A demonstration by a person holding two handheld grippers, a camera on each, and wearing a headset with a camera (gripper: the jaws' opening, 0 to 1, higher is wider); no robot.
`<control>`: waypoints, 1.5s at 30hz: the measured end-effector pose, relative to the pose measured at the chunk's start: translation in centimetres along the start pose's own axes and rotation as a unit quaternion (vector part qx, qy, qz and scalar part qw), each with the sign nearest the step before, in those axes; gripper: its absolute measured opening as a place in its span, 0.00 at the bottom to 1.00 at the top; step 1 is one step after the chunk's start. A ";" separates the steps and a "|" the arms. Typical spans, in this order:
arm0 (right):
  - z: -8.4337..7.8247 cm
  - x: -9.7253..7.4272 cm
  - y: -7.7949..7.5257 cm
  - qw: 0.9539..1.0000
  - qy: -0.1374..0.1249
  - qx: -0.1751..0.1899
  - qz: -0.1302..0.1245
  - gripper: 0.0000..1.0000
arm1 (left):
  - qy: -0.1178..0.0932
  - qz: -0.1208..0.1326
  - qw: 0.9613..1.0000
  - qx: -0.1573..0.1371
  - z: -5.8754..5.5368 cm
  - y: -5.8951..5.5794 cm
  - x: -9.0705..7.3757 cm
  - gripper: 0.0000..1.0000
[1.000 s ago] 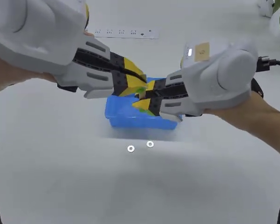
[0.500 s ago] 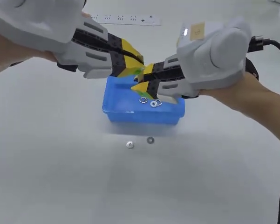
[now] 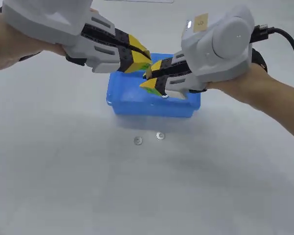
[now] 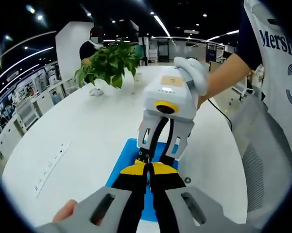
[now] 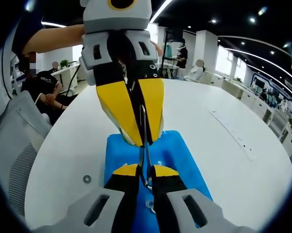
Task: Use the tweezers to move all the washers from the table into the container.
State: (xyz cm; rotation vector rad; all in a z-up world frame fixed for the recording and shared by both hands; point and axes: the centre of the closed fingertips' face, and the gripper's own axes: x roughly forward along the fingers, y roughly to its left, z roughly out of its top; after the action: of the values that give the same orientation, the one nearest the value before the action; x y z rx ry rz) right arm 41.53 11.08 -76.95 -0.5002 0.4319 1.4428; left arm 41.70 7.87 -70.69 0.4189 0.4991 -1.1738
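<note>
A blue container (image 3: 129, 100) stands mid-table with washers (image 5: 149, 204) lying in it. Two more washers (image 3: 138, 141) (image 3: 160, 136) lie on the white table just in front of it. My left gripper (image 3: 146, 58) comes in from the upper left and my right gripper (image 3: 147, 81) from the right, and they meet tip to tip above the container. Thin metal tweezers (image 5: 143, 141) run between them. The left gripper (image 4: 148, 167) is shut on one end and the right gripper (image 5: 145, 171) is shut on the other. The blue container (image 4: 126, 160) lies right under both tips.
The white table (image 3: 63, 186) spreads wide around the container. A power strip (image 4: 51, 162) lies far off to one side. A potted plant (image 4: 109, 65) stands at the table's far end. People and a mesh chair (image 5: 14, 145) are beyond the table's edge.
The head camera has shifted, so the container and washers sit higher in the picture. Both grippers stay tip to tip over the container. The two table washers have not moved.
</note>
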 end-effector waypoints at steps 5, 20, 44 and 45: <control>-0.6 0.8 0.3 1.000 0.003 0.005 0.008 0.11 | 0.003 -0.003 1.000 -0.009 -0.6 -0.1 0.1 0.06; -0.7 0.5 0.4 1.000 0.013 0.001 0.002 0.12 | 0.006 -0.008 1.000 -0.015 -0.9 -0.5 0.1 0.06; 3.1 -4.8 4.1 0.999 -0.018 -0.036 0.004 0.11 | -0.033 -0.020 0.999 0.024 4.4 -5.1 -2.8 0.06; 3.2 -5.0 4.4 0.999 -0.019 -0.037 0.004 0.11 | -0.035 -0.021 0.999 0.025 4.6 -5.4 -2.9 0.06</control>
State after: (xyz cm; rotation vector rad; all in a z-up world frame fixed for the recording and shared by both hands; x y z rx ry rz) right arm 36.71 9.03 -71.80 -0.5299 0.3531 1.4783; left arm 36.44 5.73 -65.56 0.4108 0.4200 -1.2392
